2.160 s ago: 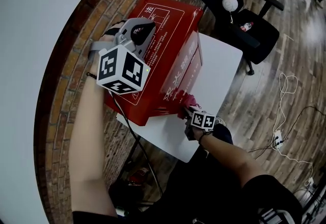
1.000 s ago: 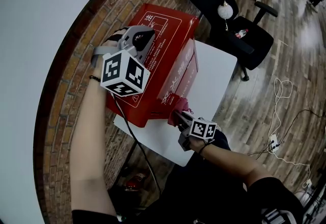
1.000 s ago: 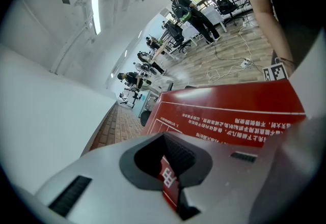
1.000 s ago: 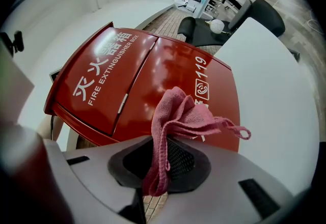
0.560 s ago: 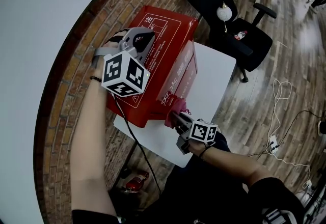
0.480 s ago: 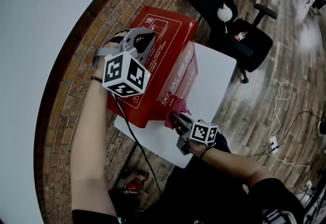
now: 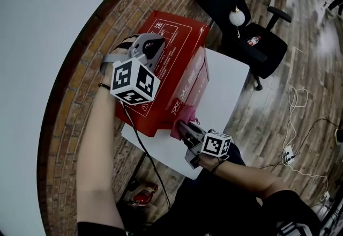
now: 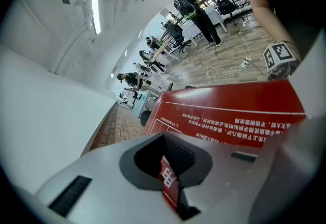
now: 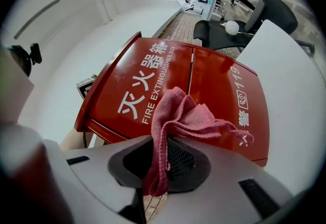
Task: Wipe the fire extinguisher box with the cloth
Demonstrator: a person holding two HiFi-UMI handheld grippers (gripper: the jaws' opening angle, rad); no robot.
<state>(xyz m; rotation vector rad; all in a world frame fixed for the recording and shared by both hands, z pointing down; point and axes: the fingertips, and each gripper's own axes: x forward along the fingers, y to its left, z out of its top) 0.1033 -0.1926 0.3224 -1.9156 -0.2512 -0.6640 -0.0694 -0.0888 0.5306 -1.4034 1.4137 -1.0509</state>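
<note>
Head view: one box (image 7: 172,50), one cloth (image 7: 184,117).

The red, white-lettered fire extinguisher box (image 7: 171,60) has the crumpled pink cloth (image 7: 183,121) before its front face.

**Both arms out, one pair of tongs loaded**

The grey left tongs (image 7: 155,43) tilt downward at the end of a bare, outstretched left forearm (image 7: 99,144), jaws drawn nearly together. The grey right tongs (image 7: 181,128) point level from a bent right forearm (image 7: 246,176), jaws clamped on a pink woven cloth (image 9: 178,111).
</note>
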